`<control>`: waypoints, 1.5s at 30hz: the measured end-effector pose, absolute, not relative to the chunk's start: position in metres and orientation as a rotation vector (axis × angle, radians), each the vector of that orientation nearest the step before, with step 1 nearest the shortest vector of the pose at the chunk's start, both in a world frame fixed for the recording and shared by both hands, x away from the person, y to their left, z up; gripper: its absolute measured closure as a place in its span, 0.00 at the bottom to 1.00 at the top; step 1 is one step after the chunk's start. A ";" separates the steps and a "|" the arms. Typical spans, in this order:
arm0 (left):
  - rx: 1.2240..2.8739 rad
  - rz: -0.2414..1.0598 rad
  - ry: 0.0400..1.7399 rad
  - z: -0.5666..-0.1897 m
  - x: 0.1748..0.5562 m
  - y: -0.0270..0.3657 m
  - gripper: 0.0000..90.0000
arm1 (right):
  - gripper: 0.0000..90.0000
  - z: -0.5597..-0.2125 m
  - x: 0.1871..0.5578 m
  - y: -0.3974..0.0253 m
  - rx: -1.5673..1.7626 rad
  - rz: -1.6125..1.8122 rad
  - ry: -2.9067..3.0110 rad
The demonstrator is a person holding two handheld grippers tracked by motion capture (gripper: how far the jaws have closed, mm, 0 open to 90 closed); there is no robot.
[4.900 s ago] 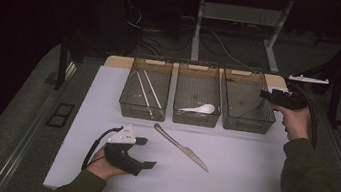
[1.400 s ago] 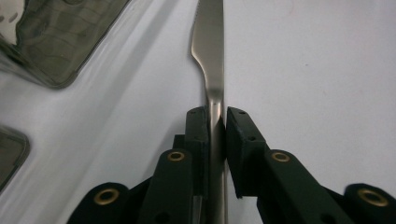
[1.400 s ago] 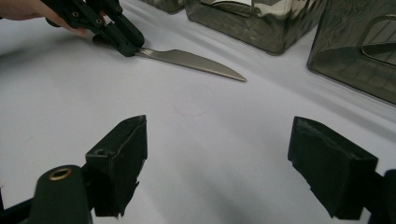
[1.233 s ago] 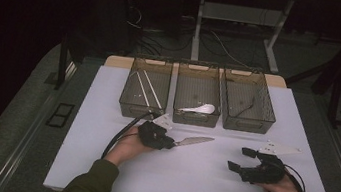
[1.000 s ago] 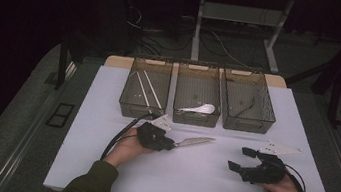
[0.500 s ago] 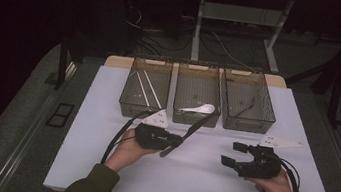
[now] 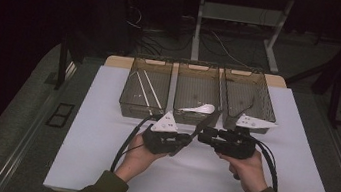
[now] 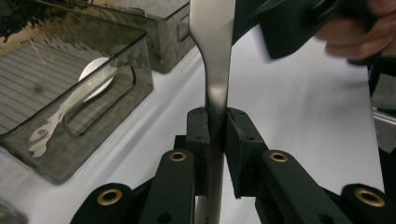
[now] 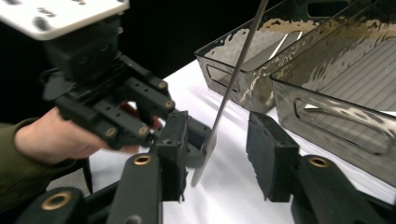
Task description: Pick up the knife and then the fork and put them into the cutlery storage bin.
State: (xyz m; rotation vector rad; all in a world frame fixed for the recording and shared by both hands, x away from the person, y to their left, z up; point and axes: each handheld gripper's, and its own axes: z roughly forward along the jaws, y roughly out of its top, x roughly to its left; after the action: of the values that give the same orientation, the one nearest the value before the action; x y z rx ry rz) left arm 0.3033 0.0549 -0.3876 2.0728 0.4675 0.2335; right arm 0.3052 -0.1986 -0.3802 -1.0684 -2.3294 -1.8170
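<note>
A silver table knife [image 7: 203, 126] is held off the white table, slanting up toward the middle tray. My left gripper [image 7: 183, 142] is shut on it near one end; in the left gripper view the knife [image 8: 212, 56] rises straight from between the closed jaws [image 8: 215, 126]. My right gripper [image 7: 205, 135] faces the left one, close to it, and stands open. In the right gripper view the knife [image 9: 233, 79] runs through the gap between its jaws [image 9: 219, 154], touching neither, with the left gripper [image 9: 116, 102] just beyond.
Three clear smoky trays stand in a row at the back: the left tray [image 7: 128, 97] holds two chopsticks [image 7: 145, 87], the middle tray [image 7: 196, 79] a white spoon [image 7: 198, 109], the right tray [image 7: 264, 96] a thin dark item. Bare white table [image 7: 102, 137] lies around the hands.
The knife, earlier flat on the table, is lifted and tilted up in my left gripper. My right gripper has moved left and now brackets the knife with open jaws.
</note>
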 end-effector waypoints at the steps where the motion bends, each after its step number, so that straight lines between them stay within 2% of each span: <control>1: 2.069 0.245 0.470 -0.388 0.303 0.054 0.88 | 0.72 -0.381 0.307 -0.196 -1.081 -1.816 -2.326; 6: 2.055 0.270 0.492 -0.387 0.305 0.053 0.88 | 0.88 -0.383 0.316 -0.194 -1.105 -1.842 -2.271; 13: 2.042 0.283 0.510 -0.387 0.306 0.052 0.88 | 0.97 -0.381 0.319 -0.192 -1.101 -1.870 -2.251; 28: 1.995 0.223 0.516 -0.390 0.309 0.054 0.89 | 0.99 -0.377 0.321 -0.195 -1.106 -1.878 -2.278; 32: 1.997 0.229 0.523 -0.390 0.308 0.058 0.79 | 0.99 -0.375 0.322 -0.200 -1.122 -1.885 -2.275; 37: 2.006 0.211 0.536 -0.395 0.306 0.079 0.61 | 0.99 -0.364 0.327 -0.220 -1.173 -1.889 -2.311; 45: 2.018 0.183 0.577 -0.403 0.295 0.121 0.47 | 0.99 -0.331 0.341 -0.271 -1.295 -1.944 -2.330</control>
State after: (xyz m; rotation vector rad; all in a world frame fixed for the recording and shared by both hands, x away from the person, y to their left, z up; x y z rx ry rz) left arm 0.2947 0.1209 -0.4034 2.0180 0.5769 0.1827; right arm 0.3411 -0.2710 -0.3310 -1.2949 -2.3296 -1.9437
